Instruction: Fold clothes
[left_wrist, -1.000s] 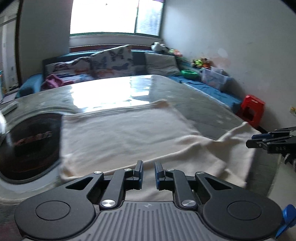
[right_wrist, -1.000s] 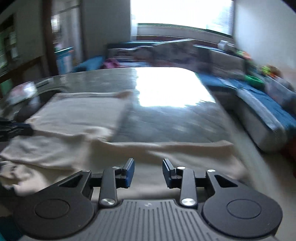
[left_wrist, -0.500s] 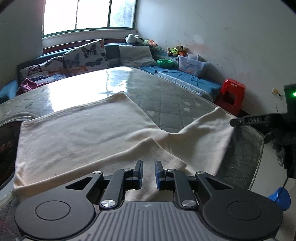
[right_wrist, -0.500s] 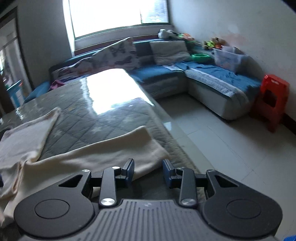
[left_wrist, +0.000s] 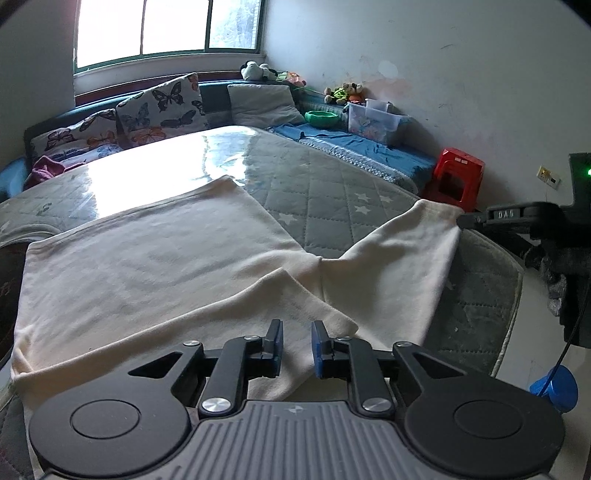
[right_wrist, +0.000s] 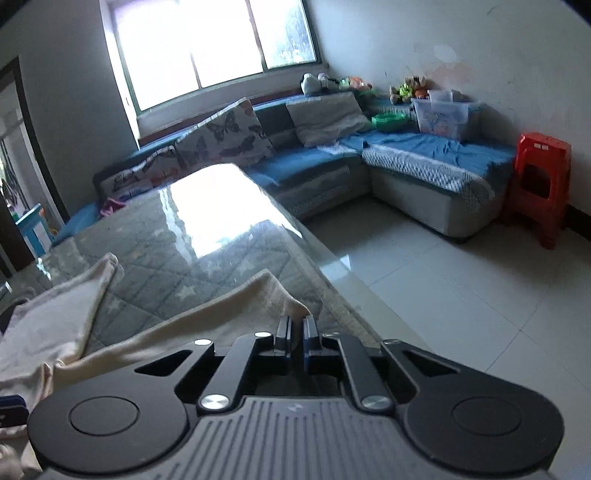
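Right claw (right_wrist: 296, 334) is pinching the shirt (left_wrist: 155, 258) sleeve

Your right claw has just been closing on the cuff; left claw (left_wrist: 297, 343) is hovering slightly open over the limp, light shirt on the desk (left_wrist: 332, 199).

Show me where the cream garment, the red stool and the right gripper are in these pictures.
cream garment (left_wrist: 147, 266): left wrist view, flat middle of the cloth.
red stool (right_wrist: 541, 162): right wrist view, front of the stool.
right gripper (right_wrist: 296, 326): right wrist view, between its closed fingertips, at the sleeve end.
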